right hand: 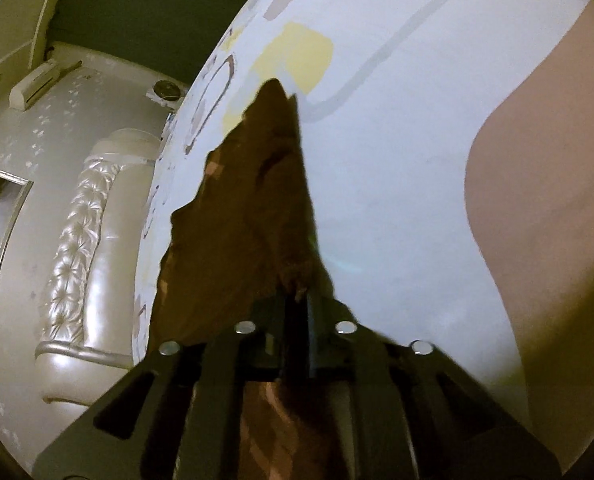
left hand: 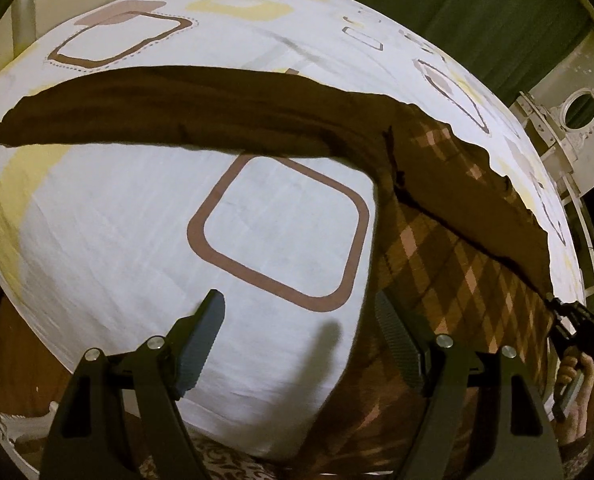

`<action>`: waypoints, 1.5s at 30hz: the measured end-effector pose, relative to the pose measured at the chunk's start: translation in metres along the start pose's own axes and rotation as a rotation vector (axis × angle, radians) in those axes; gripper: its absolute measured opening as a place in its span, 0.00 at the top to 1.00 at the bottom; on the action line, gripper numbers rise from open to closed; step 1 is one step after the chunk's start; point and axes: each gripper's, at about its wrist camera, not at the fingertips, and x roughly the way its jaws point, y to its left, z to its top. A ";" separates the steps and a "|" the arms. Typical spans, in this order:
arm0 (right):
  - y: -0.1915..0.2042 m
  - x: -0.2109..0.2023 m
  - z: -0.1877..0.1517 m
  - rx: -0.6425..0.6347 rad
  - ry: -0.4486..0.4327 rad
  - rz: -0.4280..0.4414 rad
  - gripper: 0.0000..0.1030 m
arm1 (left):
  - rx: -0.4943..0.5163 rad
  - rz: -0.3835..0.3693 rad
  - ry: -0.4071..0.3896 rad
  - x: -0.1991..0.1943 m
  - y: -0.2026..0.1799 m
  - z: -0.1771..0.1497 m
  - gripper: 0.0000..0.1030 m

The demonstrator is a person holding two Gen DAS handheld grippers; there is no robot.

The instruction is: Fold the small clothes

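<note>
our right gripper [right hand: 297, 300] was clenched on the brown plaid garment's [left hand: 457, 248] edge, spread right of the bedsheet's [left hand: 97, 240] brown square; our left gripper [left hand: 299, 312] hung released. we judged the left should pinch the near hem before folding.

Bed had a white sheet [left hand: 109, 208] printed with brown rounded squares and yellow patches, filling most of both frames. Green curtain [left hand: 457, 20] hung upper right in the left view. Cream tufted headboard [right hand: 85, 216] sat at left in the right view, green wall [right hand: 137, 8] above. Lighting was dim, yellowish.
</note>
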 end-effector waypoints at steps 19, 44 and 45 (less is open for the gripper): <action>0.011 0.062 0.116 0.021 -0.065 0.012 0.75 | -0.025 0.014 -0.010 0.012 0.009 0.014 0.25; 0.043 0.008 0.056 -0.090 -0.153 0.055 0.75 | -0.091 -0.055 -0.060 0.002 0.041 0.030 0.25; 0.048 0.009 0.049 -0.100 -0.137 0.071 0.74 | -0.106 -0.065 -0.065 -0.001 0.048 0.031 0.25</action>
